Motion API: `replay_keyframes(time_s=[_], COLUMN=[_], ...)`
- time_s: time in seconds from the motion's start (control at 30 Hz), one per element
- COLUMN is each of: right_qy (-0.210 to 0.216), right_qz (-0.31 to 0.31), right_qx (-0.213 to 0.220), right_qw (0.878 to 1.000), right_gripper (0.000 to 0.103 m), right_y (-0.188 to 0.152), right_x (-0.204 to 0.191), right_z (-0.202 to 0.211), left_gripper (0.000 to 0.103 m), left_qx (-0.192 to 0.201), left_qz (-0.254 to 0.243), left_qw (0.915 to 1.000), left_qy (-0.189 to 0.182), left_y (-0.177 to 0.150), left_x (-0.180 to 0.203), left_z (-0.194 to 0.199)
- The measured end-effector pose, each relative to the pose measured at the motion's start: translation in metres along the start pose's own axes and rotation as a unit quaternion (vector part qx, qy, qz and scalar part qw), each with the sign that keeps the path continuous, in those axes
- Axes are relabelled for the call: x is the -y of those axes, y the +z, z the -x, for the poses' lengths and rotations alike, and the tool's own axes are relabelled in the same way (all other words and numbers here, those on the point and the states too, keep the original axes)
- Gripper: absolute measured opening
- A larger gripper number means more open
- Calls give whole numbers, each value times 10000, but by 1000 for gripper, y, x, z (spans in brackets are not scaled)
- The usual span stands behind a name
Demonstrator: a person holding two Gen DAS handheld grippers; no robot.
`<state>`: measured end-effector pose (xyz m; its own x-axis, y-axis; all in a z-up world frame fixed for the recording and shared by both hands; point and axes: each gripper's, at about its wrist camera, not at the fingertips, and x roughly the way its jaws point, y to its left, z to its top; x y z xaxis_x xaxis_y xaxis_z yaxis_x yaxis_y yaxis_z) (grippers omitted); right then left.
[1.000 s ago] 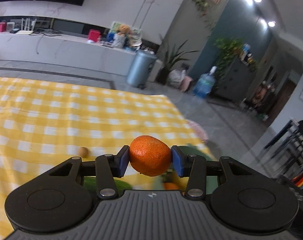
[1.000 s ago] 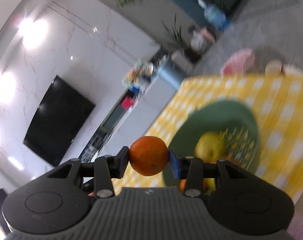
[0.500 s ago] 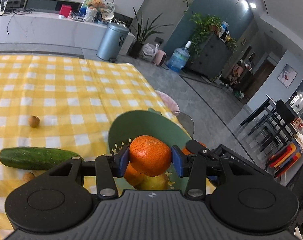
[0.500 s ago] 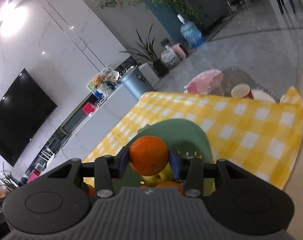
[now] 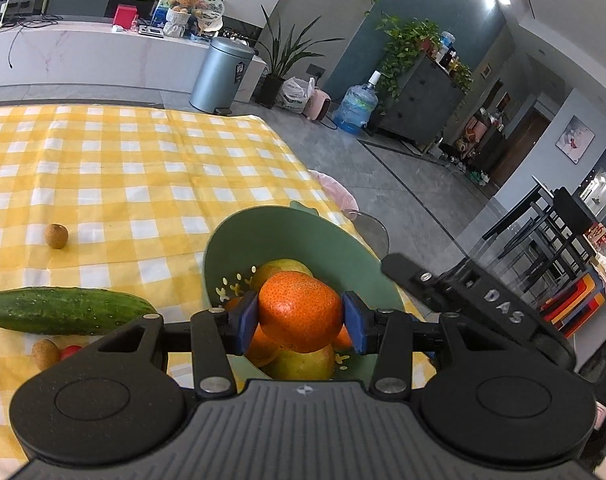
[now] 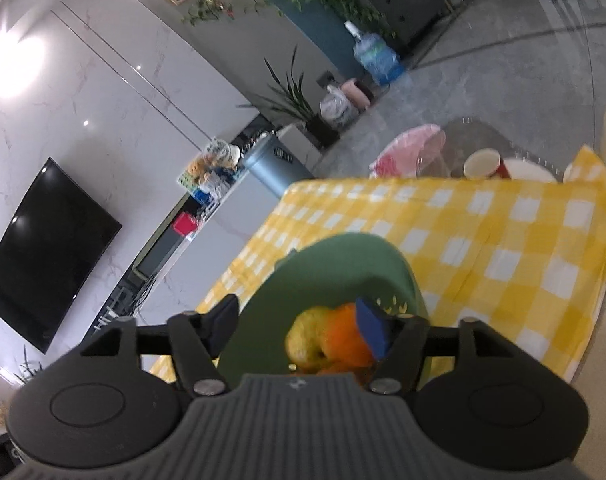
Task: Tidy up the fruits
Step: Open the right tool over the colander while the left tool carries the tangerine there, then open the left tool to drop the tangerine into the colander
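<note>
My left gripper (image 5: 301,320) is shut on an orange (image 5: 299,308), which hangs just over a green bowl (image 5: 303,228) on the yellow checked cloth. In the bowl lie a yellow fruit (image 5: 281,270) and more oranges. In the right wrist view my right gripper (image 6: 299,328) is opening above the same bowl (image 6: 343,252). A blurred orange (image 6: 341,338) sits low beside its right blue pad, free of the left pad, next to a yellow fruit (image 6: 305,340). The right gripper's black fingers (image 5: 407,270) show over the bowl's right rim.
A cucumber (image 5: 67,310) lies left of the bowl, with a small brown fruit (image 5: 56,236) farther back and another (image 5: 45,354) beside something red. The table edge runs just right of the bowl. A paper cup (image 6: 483,164) and a pink-covered dish (image 6: 411,148) stand beyond the cloth.
Both grippers have come down over the green bowl. The right jaws have spread and the orange they held has dropped toward the fruit below. The left still holds its orange.
</note>
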<state>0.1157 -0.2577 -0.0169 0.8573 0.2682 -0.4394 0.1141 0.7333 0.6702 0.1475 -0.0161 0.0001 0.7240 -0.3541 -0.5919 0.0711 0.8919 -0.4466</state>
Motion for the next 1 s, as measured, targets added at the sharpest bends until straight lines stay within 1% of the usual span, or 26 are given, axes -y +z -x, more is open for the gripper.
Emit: replay_keyframes(time_s=[0.03, 0.07, 0.1, 0.13, 0.2, 0.27, 0.33, 0.4, 0.57, 0.67, 0.8, 1.0], right_qy=[-17, -27, -21, -23, -41, -92, -150, -244, -322, -273, -240, -222], right_qz=[34, 67, 92, 123, 186, 222, 222, 199, 93, 72, -14, -96], right_qx=[77, 163, 249, 346, 533, 711, 873, 967, 903, 804, 786, 739], right_qw=[10000, 9998, 9996, 9993, 9984, 9972, 9958, 9948, 9953, 9964, 9966, 9970], right_gripper=[75, 82, 86, 87, 95, 99, 99, 99, 99, 99, 99, 99], right_y=[0, 1, 2, 3, 5, 6, 6, 7, 11, 11, 11, 11], right_x=[0, -1, -1, -2, -3, -3, -1, 0, 6, 8, 10, 13], right_z=[3, 5, 7, 10, 14, 19, 22, 24, 24, 22, 22, 22], left_gripper=[51, 51, 51, 51, 51, 51, 51, 51, 51, 51, 51, 51], left_qx=[-11, -30, -47, -59, -102, -155, -213, -301, -514, -487, -382, -367], left_qz=[-5, -12, -13, -9, -37, -32, -52, -68, -210, -306, -441, -425], left_qw=[10000, 10000, 10000, 9999, 9996, 9990, 9982, 9976, 9970, 9974, 9979, 9981], left_qy=[-16, -40, -68, -114, -262, -407, -556, -624, -538, -436, -264, -264], left_y=[-1, -1, -2, -2, -4, -6, -7, -9, -8, -7, -6, -5], left_x=[2, 3, 5, 7, 10, 13, 16, 19, 25, 29, 31, 31], left_z=[-1, -3, -6, -8, -15, -21, -28, -35, -51, -54, -54, -55])
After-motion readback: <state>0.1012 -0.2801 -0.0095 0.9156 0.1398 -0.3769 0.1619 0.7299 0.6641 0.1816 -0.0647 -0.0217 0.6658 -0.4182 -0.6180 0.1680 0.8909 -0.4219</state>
